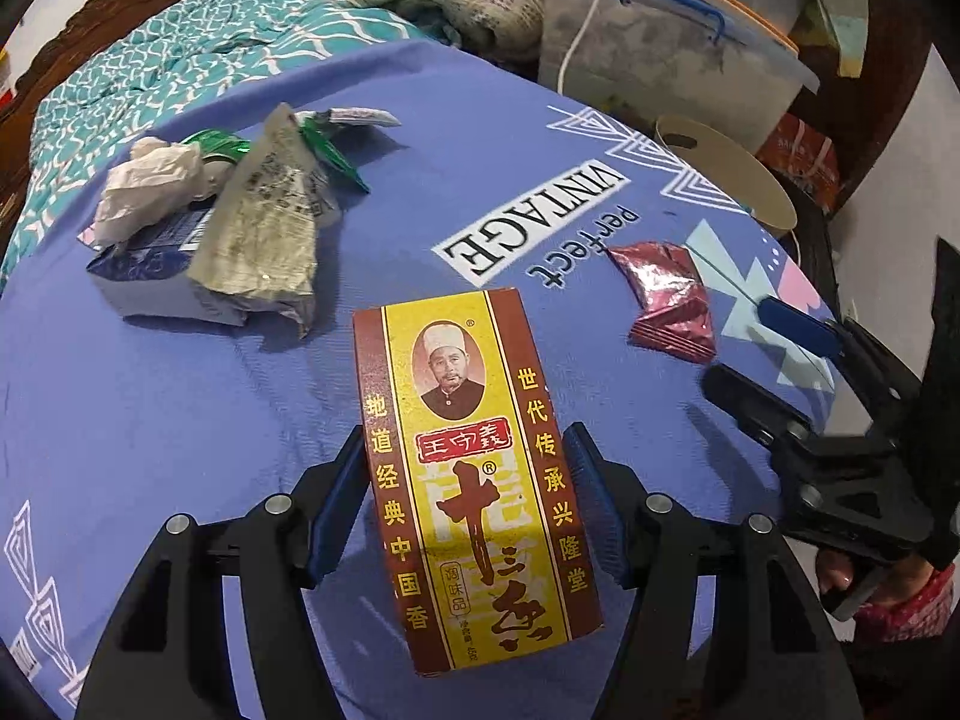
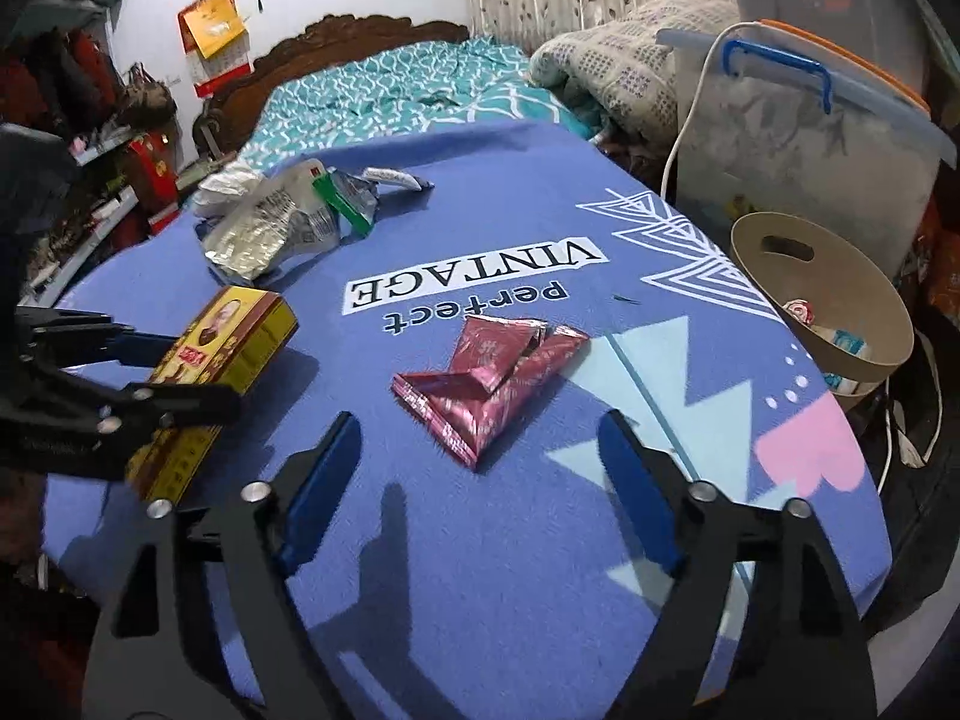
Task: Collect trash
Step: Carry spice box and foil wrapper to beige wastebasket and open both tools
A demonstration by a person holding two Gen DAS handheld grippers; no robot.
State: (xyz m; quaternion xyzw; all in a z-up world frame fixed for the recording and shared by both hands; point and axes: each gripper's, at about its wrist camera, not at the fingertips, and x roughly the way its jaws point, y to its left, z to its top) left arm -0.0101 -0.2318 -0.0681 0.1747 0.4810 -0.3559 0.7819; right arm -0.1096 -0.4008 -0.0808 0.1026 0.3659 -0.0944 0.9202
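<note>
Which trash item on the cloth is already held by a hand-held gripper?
The yellow-and-brown box, clamped in the left hand-held gripper. The pink wrapper lies free.

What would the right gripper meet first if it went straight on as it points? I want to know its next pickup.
Probably the folded red foil wrapper, lying flat on the blue cloth just ahead of the right gripper, whose jaws stand open and empty. Depth is uncertain.

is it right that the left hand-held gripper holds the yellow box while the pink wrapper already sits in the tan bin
Not quite. The left hand-held gripper does hold the yellow box, but the pink wrapper is not in the tan bin; it lies on the blue cloth, in front of the open right hand-held gripper. The right wrist view shows this.
</note>
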